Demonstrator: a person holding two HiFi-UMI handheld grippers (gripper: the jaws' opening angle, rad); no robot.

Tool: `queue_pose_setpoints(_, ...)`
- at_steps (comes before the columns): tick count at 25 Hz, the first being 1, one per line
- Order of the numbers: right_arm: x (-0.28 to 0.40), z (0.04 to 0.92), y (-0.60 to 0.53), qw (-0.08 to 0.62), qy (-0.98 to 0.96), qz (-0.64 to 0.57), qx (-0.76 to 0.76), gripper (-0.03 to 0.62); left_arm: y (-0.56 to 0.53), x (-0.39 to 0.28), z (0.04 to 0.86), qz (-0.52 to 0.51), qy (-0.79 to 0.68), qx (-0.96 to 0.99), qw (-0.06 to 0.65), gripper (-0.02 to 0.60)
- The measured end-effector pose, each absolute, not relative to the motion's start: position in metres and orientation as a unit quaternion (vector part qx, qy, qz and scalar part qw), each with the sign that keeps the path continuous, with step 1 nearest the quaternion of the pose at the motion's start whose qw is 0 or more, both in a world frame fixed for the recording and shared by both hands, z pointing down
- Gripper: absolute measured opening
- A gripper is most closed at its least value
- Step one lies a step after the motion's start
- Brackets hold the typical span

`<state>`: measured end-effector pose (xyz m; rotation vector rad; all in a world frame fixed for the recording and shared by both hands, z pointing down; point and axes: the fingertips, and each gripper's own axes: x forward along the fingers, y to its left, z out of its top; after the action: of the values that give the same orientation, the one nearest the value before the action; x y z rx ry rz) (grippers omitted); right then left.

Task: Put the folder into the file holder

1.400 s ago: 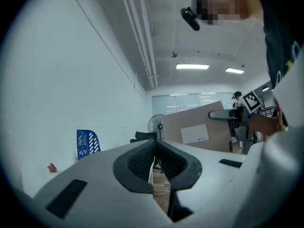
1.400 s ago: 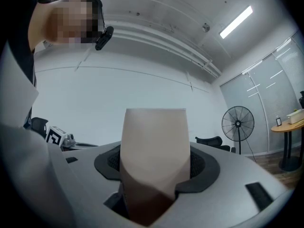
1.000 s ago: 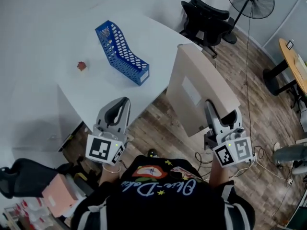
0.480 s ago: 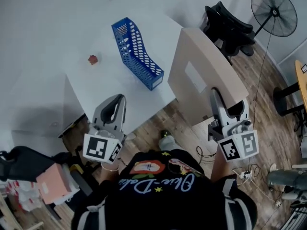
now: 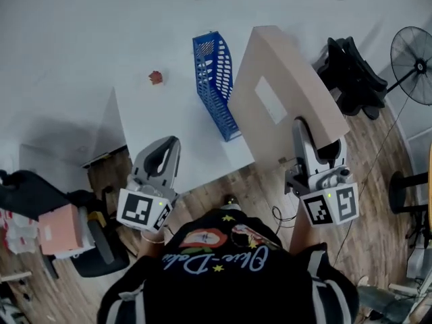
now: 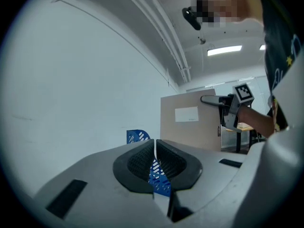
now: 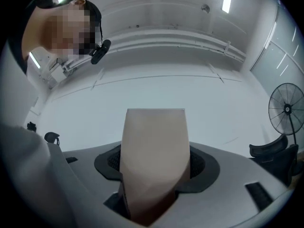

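Right gripper (image 5: 307,137) is pinching folder (image 5: 283,106) by its near edge, beside holder (image 5: 214,79) near table's (image 5: 169,123) right edge. Left gripper (image 5: 162,155) is hanging closed, empty. Folder is likely handling light, stiff, swing-prone.

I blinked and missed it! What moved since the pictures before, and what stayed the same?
The right gripper carried the folder left, from over the floor to just beside the blue file holder on the table. It stayed clamped on the folder. The left gripper stayed shut and empty near the table's edge. The holder and the small red thing did not move.
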<state>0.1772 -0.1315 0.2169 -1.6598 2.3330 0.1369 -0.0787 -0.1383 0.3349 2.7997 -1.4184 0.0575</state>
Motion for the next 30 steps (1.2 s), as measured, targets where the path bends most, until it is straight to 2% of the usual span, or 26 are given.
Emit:
queue_pose_setpoints(15,0.152,0.225,-0.21,0.153,0.843,0.042,-0.513,0.27,-0.145,-0.091,0.336,0.034,-0.547,0.836,0.011,0.014)
queue_pose_setpoints(22,0.153,0.227,-0.23,0.169,0.852,0.034,-0.495,0.272,-0.149,-0.079,0.341,0.034,-0.568,0.822,0.0,0.014)
queue_pose_setpoints(30,0.142,0.234,-0.248,0.164,0.853,0.029,-0.495,0.272,-0.167,-0.072,0.354,0.037,-0.558,0.829,0.018,0.014)
